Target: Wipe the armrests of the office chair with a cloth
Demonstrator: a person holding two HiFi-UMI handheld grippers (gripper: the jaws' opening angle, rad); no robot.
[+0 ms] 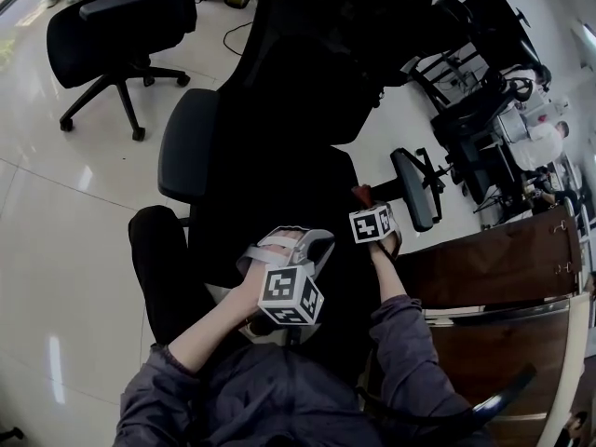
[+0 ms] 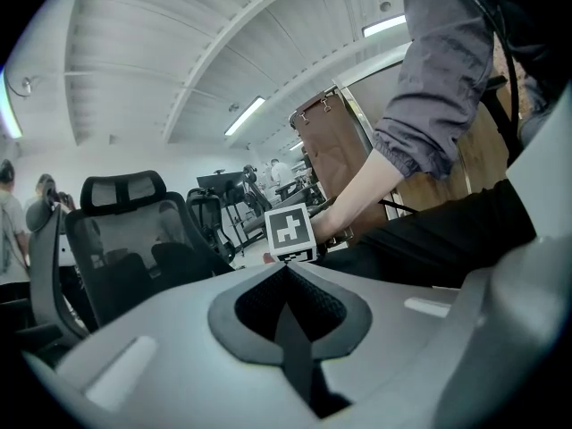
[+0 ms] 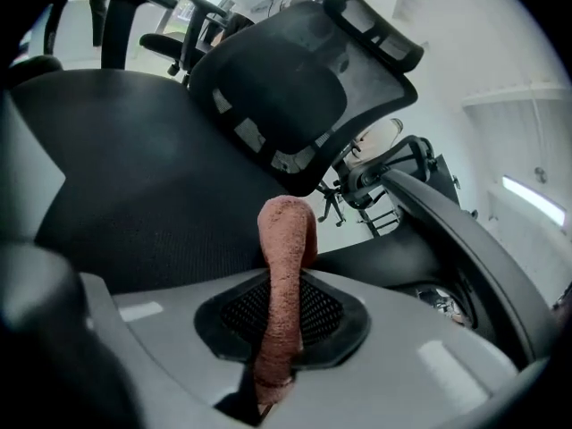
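Note:
A black office chair [image 1: 279, 147] stands right below me, its left armrest [image 1: 186, 142] and right armrest [image 1: 415, 190] out to either side. My right gripper [image 1: 365, 205] hovers over the seat near the right armrest, shut on a reddish-brown cloth [image 1: 359, 195]. In the right gripper view the cloth [image 3: 284, 266] stands up between the jaws, with the mesh backrest [image 3: 295, 88] ahead and the right armrest [image 3: 465, 239] curving past on the right. My left gripper [image 1: 312, 250] is held lower over the seat. Its jaws [image 2: 288, 307] are shut with nothing between them.
Another black office chair [image 1: 112, 26] stands at the far left on the glossy tile floor [image 1: 65, 250]. More chairs and desks [image 1: 475, 110] crowd the far right. A brown wooden cabinet [image 1: 494, 268] sits close on my right.

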